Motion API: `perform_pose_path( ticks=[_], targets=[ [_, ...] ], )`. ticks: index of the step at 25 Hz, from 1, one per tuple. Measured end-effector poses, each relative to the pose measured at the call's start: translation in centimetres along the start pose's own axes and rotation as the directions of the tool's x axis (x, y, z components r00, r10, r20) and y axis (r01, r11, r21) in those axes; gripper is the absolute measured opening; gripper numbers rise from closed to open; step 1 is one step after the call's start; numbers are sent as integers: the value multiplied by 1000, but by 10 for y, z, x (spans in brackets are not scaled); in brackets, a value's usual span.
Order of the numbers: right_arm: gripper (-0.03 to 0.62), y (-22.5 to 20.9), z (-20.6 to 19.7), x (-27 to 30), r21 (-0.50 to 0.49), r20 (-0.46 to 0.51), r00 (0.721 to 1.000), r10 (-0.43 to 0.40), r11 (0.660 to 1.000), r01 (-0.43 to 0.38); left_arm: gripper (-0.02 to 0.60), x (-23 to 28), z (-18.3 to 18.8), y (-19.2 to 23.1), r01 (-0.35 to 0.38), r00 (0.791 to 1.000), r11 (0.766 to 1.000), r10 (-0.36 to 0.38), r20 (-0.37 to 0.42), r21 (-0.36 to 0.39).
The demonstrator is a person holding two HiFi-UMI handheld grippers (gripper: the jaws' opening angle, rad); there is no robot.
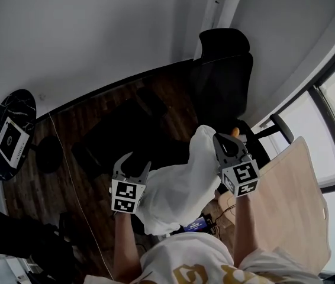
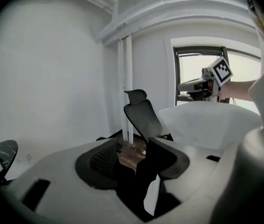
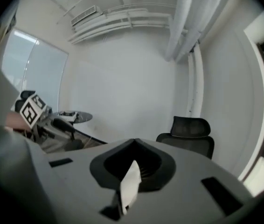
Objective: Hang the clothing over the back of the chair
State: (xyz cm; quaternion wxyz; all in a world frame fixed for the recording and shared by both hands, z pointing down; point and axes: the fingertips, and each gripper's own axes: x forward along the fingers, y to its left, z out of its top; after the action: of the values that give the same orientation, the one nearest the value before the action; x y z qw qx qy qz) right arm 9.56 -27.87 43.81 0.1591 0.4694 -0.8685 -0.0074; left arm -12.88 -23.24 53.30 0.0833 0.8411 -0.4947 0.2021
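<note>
Here, white clothing (image 1: 179, 188) edge pinched in right claw (image 1: 221, 144), chair (image 1: 221, 81) well ahead

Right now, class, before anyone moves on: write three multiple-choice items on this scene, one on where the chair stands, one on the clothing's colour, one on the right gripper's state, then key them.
1. In the head view, where is the black chair relative to the garment?
A. beyond it, toward the wall
B. behind the person
C. lying on its side

2. What colour is the garment?
A. red
B. white
C. blue

3. The right gripper is:
A. open and empty
B. shut on the chair
C. shut on the garment

Key: 1 A, the chair stands past the held garment; 2 B, the cloth is plain white; 3 C, its view shows white cloth pinched between closed jaws.
</note>
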Motion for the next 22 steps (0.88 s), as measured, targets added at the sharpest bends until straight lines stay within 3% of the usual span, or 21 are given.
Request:
perform_pose_path(
  ticks=[3,5,10,13,22],
  targets=[
    [12,20,0,-15,-98,-42,999,-17,995,13,167,-18,16,-2,-11,998,1000,11,70,3],
    [12,32,1,-26,-89,-34,999,-22,996,19,153,-32,23,-4,-25,995,1000,24,102,13],
    [12,58,-3,-58,-31,-7,999,-45,999,45,32,-65,40,-19,-47,986,998,37,165,52],
    [12,71,-7,-75,14,11,998,-62,998,62,21,-79,39,-27,-36,985,999,29,169,39],
    [12,108,-2,-108,10,41,996,-83,997,82,20,-122,42,-65,43,969,999,-41,242,-2]
  ],
)
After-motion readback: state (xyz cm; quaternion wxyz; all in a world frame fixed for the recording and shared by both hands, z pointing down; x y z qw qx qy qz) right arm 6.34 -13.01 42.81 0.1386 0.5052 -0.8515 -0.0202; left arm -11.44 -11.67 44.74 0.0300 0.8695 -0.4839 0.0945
